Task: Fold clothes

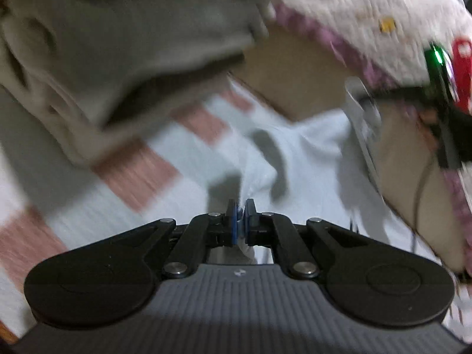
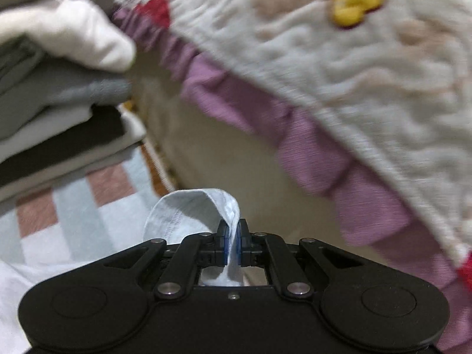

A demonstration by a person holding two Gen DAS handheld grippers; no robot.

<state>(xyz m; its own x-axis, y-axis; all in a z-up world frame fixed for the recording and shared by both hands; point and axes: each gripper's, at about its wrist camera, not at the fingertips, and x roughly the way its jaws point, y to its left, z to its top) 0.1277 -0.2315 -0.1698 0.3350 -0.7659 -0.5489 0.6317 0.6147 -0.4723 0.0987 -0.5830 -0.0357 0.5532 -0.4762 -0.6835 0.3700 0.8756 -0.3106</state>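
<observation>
The thin, limp pale-blue cotton garment (image 2: 191, 209), light and quick to sag, sits pinched at its hemmed edge in both the left gripper (image 1: 241, 215) and right gripper (image 2: 233, 236) at lower centre.

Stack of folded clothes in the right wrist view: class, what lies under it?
The stack of folded clothes rests on a pink-and-white checked cloth. The stack covers how far that cloth runs beneath it.

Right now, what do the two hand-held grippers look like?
Both match: the left gripper and right gripper have matte black linkage arms with silver pivot pins, round black side lobes and blue pads inside the black fingertips. The left body is ribbed grey with a small white logo.
</observation>
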